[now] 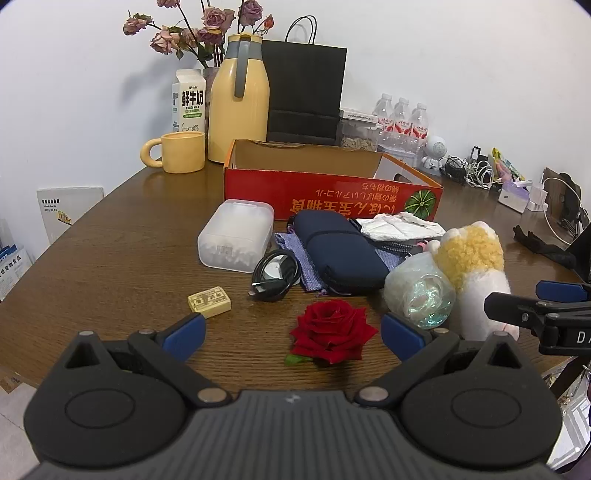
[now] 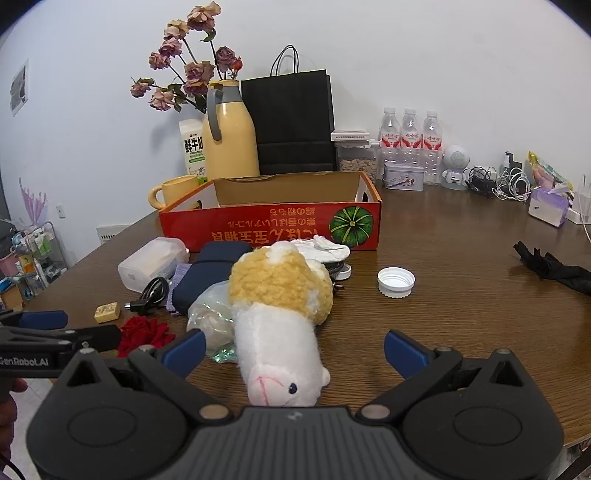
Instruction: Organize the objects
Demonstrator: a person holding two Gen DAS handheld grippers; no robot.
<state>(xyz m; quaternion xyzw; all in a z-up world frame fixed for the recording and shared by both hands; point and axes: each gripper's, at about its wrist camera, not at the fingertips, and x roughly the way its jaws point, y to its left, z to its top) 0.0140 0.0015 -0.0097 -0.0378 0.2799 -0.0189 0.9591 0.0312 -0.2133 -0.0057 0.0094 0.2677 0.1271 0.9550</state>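
The left tongs (image 1: 293,334) stand wide open over the brown wood-grain bench (image 1: 122,266), their blue-padded fingers (image 1: 184,334) on either side of a red fabric rose (image 1: 331,332) that lies flat on the bench, touching neither pad. The right tongs (image 2: 294,349) are likewise spread open, with a white plush alpaca with a yellow woolly body (image 2: 280,314) lying on its side between them, its face toward the camera; no pad touches it.

Just beside the alpaca on its left sits a crumpled clear plastic bag with iridescent filling (image 1: 419,291). Left of the rose lies a small cream rectangular block (image 1: 209,302). Farther back come a coiled black cable (image 1: 275,273), a dark navy zippered soft case (image 1: 340,251) resting on a blue-purple cloth pouch (image 1: 295,254), a frosted translucent plastic box (image 1: 236,234) and a crumpled white tissue (image 1: 402,227). A white screw cap (image 2: 396,281) lies alone to the right of the alpaca.

Behind these stands a shallow red cardboard tray with a green squash printed on it (image 1: 332,195), open on top. Against the wall are a yellow mug (image 1: 177,151), a yellow thermos jug (image 1: 238,99), a milk carton (image 1: 188,101), dried pink roses (image 1: 207,26) and a black paper bag (image 1: 304,92).
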